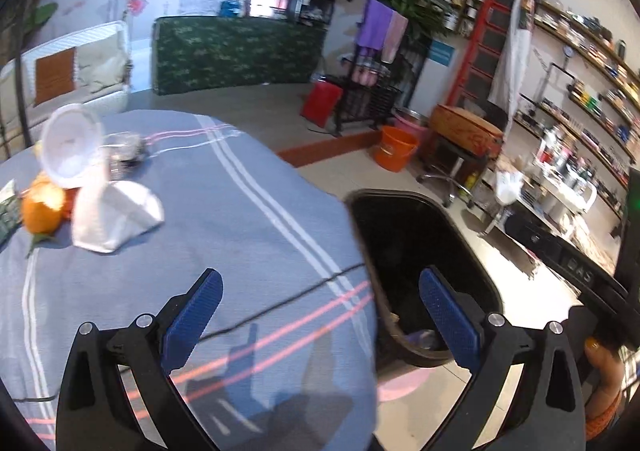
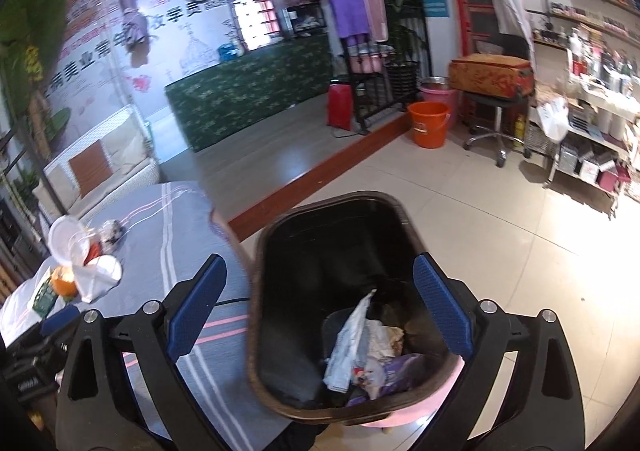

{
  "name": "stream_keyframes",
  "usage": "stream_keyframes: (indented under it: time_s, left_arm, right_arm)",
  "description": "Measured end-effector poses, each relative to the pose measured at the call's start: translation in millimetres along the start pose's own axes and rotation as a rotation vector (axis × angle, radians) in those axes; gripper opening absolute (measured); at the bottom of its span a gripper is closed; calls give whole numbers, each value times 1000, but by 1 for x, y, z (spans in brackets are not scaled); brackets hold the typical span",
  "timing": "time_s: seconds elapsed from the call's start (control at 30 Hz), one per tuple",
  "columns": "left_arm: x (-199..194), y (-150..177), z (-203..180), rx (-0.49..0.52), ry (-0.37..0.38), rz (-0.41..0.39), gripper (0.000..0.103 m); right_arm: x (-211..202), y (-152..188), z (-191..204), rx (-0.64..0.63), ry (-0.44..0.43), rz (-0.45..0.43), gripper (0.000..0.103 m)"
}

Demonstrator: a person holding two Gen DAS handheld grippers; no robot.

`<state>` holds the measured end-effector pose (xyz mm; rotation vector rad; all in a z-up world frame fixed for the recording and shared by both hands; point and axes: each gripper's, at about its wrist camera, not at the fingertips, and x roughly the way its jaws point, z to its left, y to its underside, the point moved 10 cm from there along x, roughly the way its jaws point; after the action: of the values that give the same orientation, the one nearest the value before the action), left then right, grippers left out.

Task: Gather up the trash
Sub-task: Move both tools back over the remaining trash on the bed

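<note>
Below, the trash bin (image 2: pixel 340 291) sits under the right gripper (image 2: pixel 320 303); both grippers gape wide, empty.

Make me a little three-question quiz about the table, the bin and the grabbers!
1. True or false: the left gripper is holding a piece of trash.
2. What lies in the bin? A) crumpled paper and wrappers B) oranges C) nothing
3. Fill in: the orange sits on the ____, next to the white paper.

Key: 1. False, both it and the right gripper are open and empty. 2. A, the wrappers are at the bottom. 3. table.
</note>
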<state>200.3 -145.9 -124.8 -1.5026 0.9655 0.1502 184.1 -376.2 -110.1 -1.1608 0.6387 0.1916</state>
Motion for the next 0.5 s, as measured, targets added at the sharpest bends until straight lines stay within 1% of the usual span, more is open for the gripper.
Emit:
stream_keyframes:
  time_s: [0.1, 0.23, 0.5]
  left_arm:
    - [-5, 1, 19, -44, -22, -1, 97]
    - [-14, 4, 43, -70, -65, -11, 97]
    - [-26, 20, 87, -128, -125, 9, 97]
  right_arm:
    - [3, 4, 21, -33, -33, 14, 93]
    - [6, 11, 52, -80, -87, 34, 93]
    - [15, 22, 106, -164, -176, 71, 93]
